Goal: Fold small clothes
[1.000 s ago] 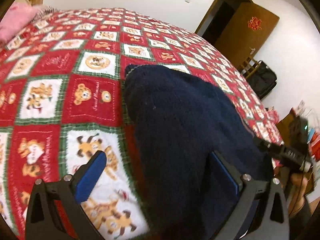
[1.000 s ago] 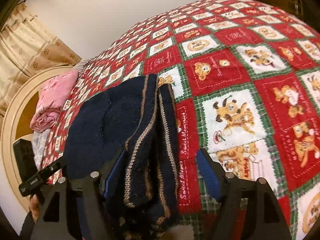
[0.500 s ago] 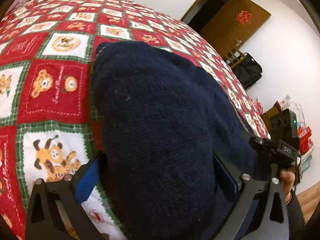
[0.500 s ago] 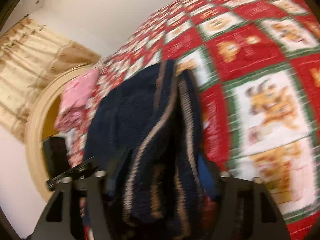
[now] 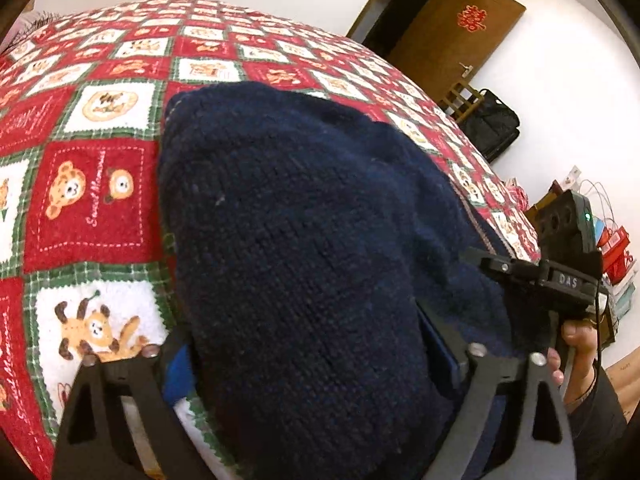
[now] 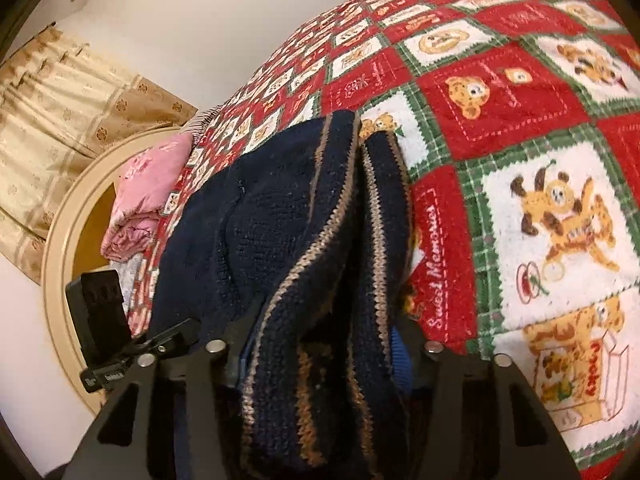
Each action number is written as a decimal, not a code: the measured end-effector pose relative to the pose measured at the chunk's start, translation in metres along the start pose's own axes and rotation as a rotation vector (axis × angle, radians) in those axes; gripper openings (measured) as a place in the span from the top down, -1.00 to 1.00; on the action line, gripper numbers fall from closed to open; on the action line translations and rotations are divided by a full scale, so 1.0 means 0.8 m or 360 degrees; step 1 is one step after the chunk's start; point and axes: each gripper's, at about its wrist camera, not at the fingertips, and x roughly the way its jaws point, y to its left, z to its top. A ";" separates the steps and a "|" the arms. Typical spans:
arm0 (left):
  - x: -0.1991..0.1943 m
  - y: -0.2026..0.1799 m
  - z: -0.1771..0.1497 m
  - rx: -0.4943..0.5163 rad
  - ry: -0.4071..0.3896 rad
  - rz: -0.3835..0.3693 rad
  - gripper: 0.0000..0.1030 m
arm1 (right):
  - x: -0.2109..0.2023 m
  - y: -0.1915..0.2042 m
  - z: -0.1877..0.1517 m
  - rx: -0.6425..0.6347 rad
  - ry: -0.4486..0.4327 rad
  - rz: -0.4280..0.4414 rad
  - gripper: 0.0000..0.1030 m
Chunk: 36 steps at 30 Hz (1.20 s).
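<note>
A dark navy knit garment (image 5: 304, 248) lies bunched on the red, white and green bear-print blanket (image 5: 88, 200). In the right wrist view its edge (image 6: 320, 248) shows tan stripes and is folded double. My left gripper (image 5: 308, 364) is shut on a thick fold of the garment; the knit fills the gap between its blue pads. My right gripper (image 6: 320, 352) is shut on the striped edge of the same garment. Each gripper shows in the other's view: the right one in the left wrist view (image 5: 560, 276), the left one in the right wrist view (image 6: 104, 328).
A folded pink cloth (image 6: 148, 196) lies at the bed's head by a cream round headboard (image 6: 60, 248) and beige curtain (image 6: 52, 92). A brown door (image 5: 452, 32), a black bag (image 5: 492, 124) and red boxes (image 5: 616, 244) stand past the bed's far side.
Both grippers closed from open onto the navy garment. The garment now bulges up larger between the fingers in both views.
</note>
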 end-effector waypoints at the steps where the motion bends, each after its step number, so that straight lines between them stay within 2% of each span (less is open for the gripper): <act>1: -0.001 -0.002 -0.001 0.0018 -0.0011 0.0000 -0.62 | -0.002 0.000 -0.003 -0.0003 -0.0007 0.0002 0.09; 4: -0.007 -0.010 -0.003 0.0066 -0.0055 0.0032 -0.33 | -0.005 0.009 -0.009 -0.0028 -0.0049 -0.0011 0.25; 6: -0.014 -0.019 -0.004 0.0111 -0.0089 0.0078 -0.09 | -0.009 0.024 -0.015 -0.0110 -0.0094 -0.0073 0.29; 9: -0.025 -0.031 -0.004 0.0120 -0.0131 0.0139 0.01 | -0.015 0.034 -0.018 -0.0117 -0.0129 -0.0095 0.33; 13: -0.053 -0.036 -0.003 0.0059 -0.0185 0.0113 0.06 | -0.029 0.041 -0.022 -0.0120 -0.0164 -0.0061 0.35; 18: -0.102 -0.063 -0.017 0.0161 -0.0280 0.0183 0.07 | -0.042 0.076 -0.035 -0.0156 -0.0183 0.0000 0.35; 24: -0.168 -0.058 -0.040 0.0099 -0.0350 0.0181 0.07 | -0.053 0.122 -0.066 -0.0187 -0.0201 0.0126 0.35; 36: -0.289 -0.039 -0.108 0.0056 -0.0471 0.0474 0.07 | -0.038 0.254 -0.138 -0.0380 -0.0124 0.0331 0.36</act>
